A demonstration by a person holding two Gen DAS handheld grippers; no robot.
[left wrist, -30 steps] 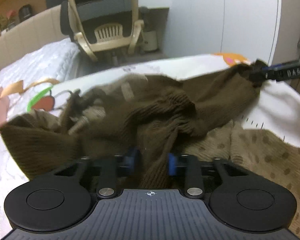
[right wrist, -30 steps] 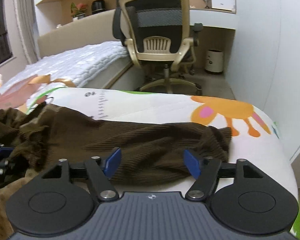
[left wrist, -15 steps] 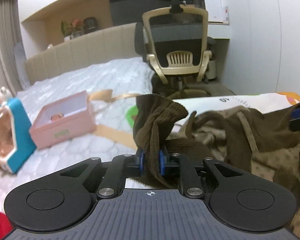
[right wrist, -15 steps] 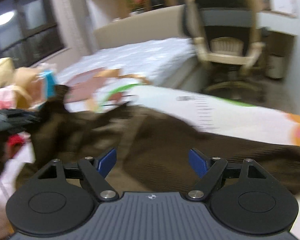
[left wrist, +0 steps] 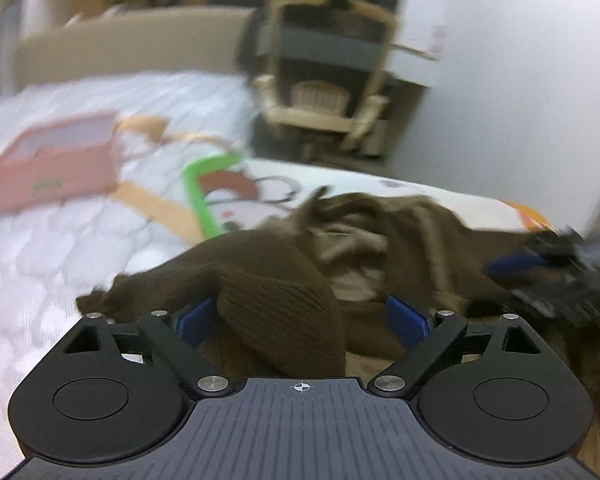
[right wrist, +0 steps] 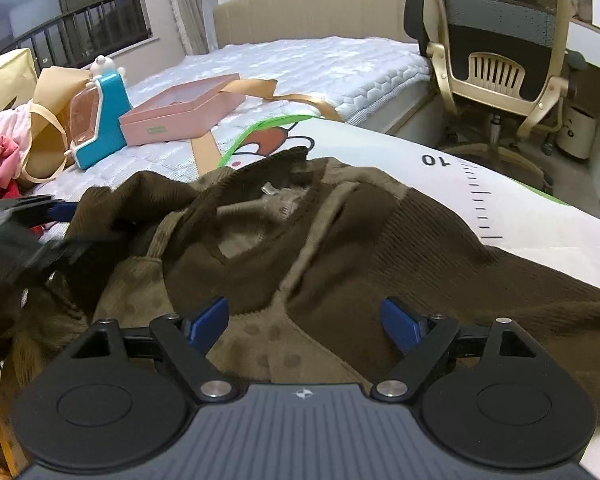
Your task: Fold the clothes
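A dark brown ribbed sweater (right wrist: 380,240) lies crumpled on the printed mat, neck opening (right wrist: 260,216) facing up. Under its near edge is a tan dotted cloth (right wrist: 272,344). My left gripper (left wrist: 300,320) is open, and a folded brown sleeve (left wrist: 284,300) rests loosely between its wide-apart blue pads (left wrist: 196,318). My right gripper (right wrist: 304,320) is also open and hovers over the sweater's near hem, holding nothing. The left gripper (right wrist: 28,224) shows blurred at the left of the right wrist view. The right gripper (left wrist: 540,264) shows blurred at the right of the left wrist view.
A pink box (right wrist: 180,112) and a blue toy (right wrist: 100,120) sit on the white quilted mattress (right wrist: 320,60) beyond the sweater. The cartoon mat (right wrist: 520,200) lies under the clothes. An office chair (right wrist: 496,40) stands behind. Bags and clothes (right wrist: 16,120) pile at far left.
My left gripper was shut on the raised sleeve; it has opened and the sleeve now lies down on the sweater. My right gripper stayed open and swung left toward the neck.
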